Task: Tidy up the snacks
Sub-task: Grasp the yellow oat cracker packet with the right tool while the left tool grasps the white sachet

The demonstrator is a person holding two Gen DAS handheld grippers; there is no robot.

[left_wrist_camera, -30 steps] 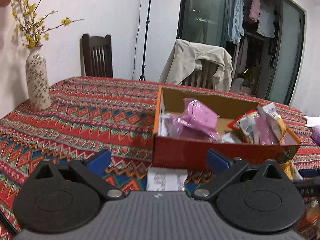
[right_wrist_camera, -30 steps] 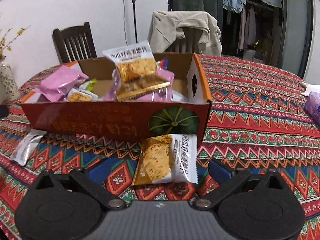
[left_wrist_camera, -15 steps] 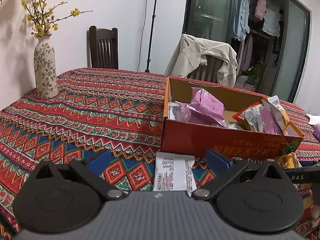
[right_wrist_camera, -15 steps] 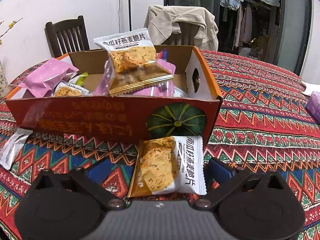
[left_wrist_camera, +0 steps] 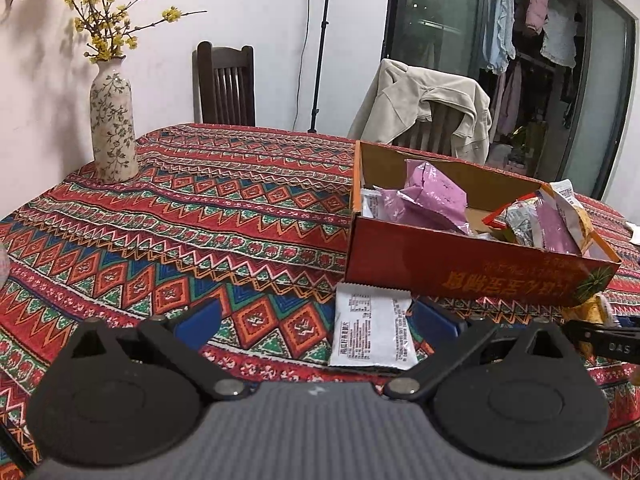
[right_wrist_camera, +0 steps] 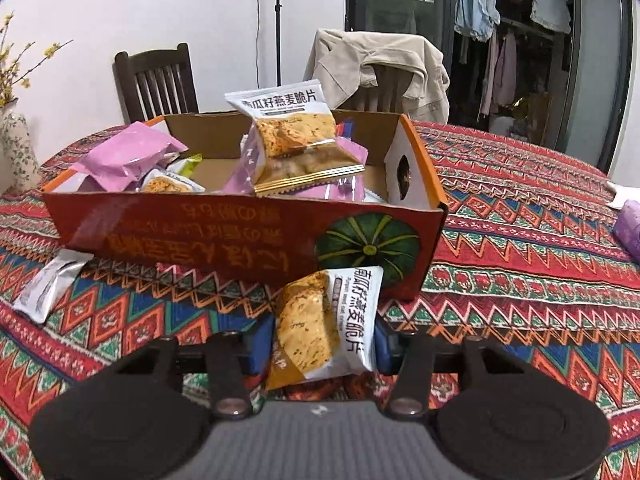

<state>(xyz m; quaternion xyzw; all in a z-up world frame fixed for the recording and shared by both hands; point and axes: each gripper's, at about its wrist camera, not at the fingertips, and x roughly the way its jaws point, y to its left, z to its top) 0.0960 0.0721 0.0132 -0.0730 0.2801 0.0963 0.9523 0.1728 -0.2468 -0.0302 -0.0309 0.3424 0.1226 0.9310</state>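
An orange-red cardboard box [left_wrist_camera: 460,268] [right_wrist_camera: 200,236] on the patterned tablecloth holds pink packets [left_wrist_camera: 432,196] and an upright oat-crisp packet [right_wrist_camera: 296,140]. In front of it, a second oat-crisp packet [right_wrist_camera: 328,328] sits between the blue pads of my right gripper [right_wrist_camera: 322,344]. Those jaws are closing; the pads press its sides and the wrapper buckles. My left gripper [left_wrist_camera: 318,322] stands open at the box's near left corner. A white packet [left_wrist_camera: 370,332], printed side up, lies flat between its fingers, close to the right one. The right view shows it as a silvery packet [right_wrist_camera: 48,284].
A flowered vase [left_wrist_camera: 113,120] stands at the table's far left. Behind the table are a dark wooden chair [left_wrist_camera: 226,80] and a chair draped with a beige jacket [left_wrist_camera: 424,108]. A purple pack [right_wrist_camera: 630,232] and white tissue [right_wrist_camera: 624,194] lie at the right edge.
The right jaws have come in from wide open onto the oat-crisp packet, which now bulges between the pads. The left view has tilted, showing more of the white packet.
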